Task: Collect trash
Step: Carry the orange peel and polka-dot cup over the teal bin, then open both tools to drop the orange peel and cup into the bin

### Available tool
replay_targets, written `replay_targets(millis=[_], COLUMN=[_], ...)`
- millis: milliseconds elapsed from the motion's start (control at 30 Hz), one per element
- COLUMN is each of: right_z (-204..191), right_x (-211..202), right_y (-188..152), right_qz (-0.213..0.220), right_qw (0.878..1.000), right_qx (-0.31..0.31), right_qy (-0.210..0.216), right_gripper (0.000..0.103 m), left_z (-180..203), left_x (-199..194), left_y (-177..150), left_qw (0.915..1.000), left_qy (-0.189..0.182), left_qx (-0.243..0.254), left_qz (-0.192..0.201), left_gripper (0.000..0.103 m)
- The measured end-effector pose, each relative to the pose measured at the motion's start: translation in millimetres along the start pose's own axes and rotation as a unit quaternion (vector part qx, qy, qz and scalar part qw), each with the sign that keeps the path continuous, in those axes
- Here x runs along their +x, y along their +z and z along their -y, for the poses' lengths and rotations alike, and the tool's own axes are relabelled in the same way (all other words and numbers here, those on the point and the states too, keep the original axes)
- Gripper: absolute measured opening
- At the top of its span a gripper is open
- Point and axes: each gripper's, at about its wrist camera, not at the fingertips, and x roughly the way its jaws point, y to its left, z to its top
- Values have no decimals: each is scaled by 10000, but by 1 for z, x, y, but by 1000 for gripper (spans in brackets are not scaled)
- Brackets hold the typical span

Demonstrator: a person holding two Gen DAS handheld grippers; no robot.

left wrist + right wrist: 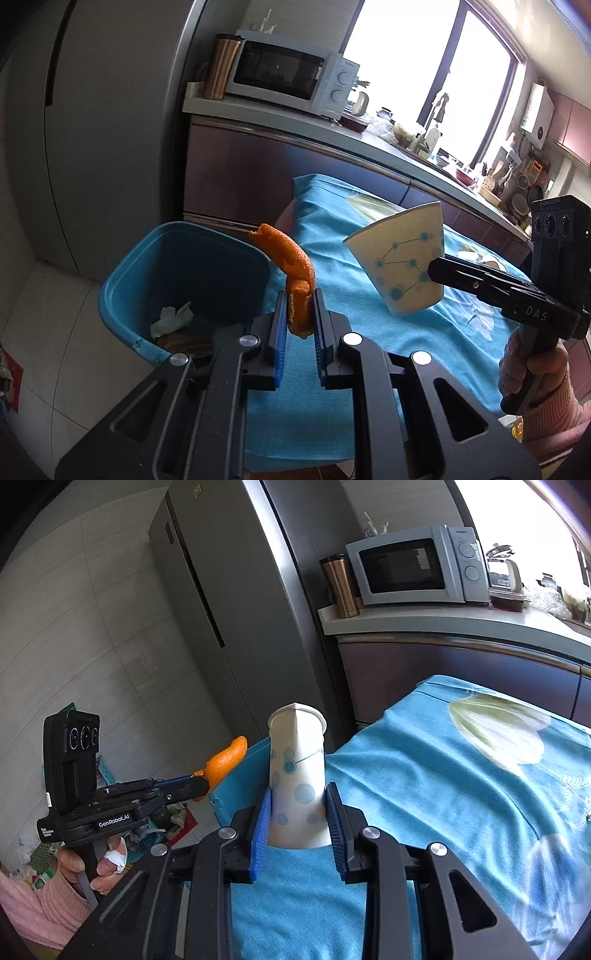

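Standing at the left edge of the tabletop [369, 332], a blue trash bin [122, 291] opens upward on the floor, its rim just beside the blue flowered cloth [443, 775] that hangs over that edge. A crumpled white tissue [171, 319] lies in its bottom. Open air lies above the bin, with the grey refrigerator [92, 129] beyond it on the far left.

The left tool [300, 325] is clenched narrowly on the lower end of a curved orange peel [295, 266], which arches up toward the bin's near-right rim. The right tool [298, 823] grasps a paper cup [297, 775] with a blue dot pattern, its blue pads pressing the cup's sides near the base; the cup's mouth is pinched to a crease. The cup hangs tilted above the cloth, to the right of the peel and apart from it.
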Motion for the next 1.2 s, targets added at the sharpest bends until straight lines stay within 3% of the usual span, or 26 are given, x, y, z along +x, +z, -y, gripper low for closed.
replay_targets(millis=[500,1200], right_z=[-29,-40], right_x=[60,139], right_y=[25,38], right_qz=[-355,-955], right_qw=[9985,9951], right_qx=[-179,-204], right_qy=[367,179], right_gripper=[28,28], left_z=[-51,-78], left_x=[18,62], left_y=[3,-3], left_qw=[9978,9944], left_qy=[522,672], left_qx=[-406,-685], left_qz=[-100,-440], left_gripper=[13,14])
